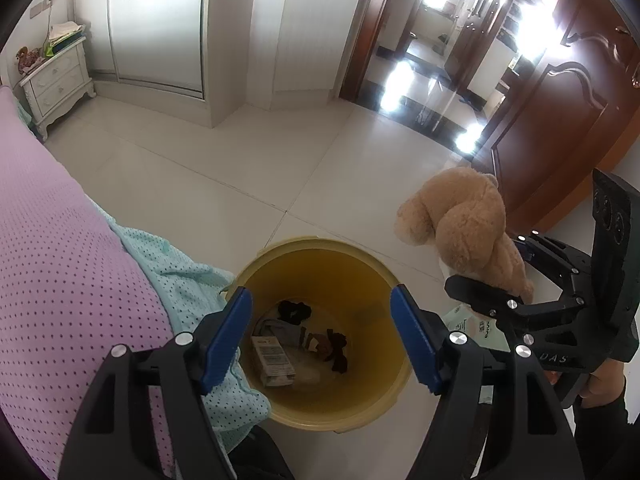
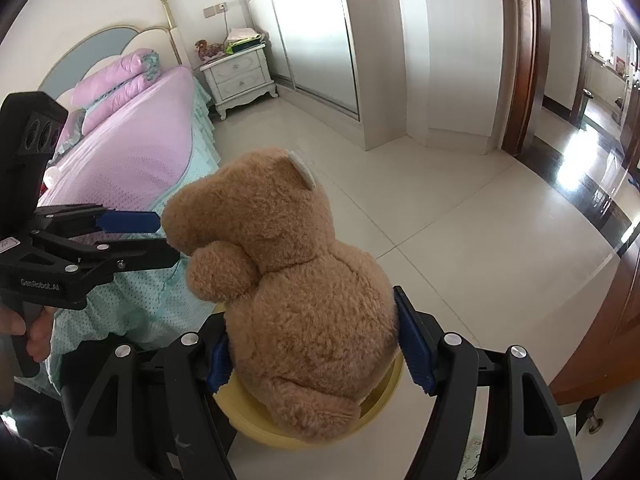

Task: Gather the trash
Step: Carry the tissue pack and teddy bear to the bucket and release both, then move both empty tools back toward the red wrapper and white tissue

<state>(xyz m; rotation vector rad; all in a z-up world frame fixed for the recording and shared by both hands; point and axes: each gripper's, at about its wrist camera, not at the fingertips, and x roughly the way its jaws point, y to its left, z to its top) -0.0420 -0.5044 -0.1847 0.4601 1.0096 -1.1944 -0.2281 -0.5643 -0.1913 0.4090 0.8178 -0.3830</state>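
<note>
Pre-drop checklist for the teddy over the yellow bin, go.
1. Right tongs gripping the teddy bear: ok, both pads press its body.
2. Teddy over the yellow bin: ok in the right wrist view, rim directly beneath it.
3. Left tongs empty and open: ok, nothing between the pads.
4. Left tongs clear of the drop path: not ok, they hover over the bin mouth.
5. Room in the bin: ok, only a small box and dark scraps at the bottom.
6. Teddy counts as trash: cannot tell.
</note>
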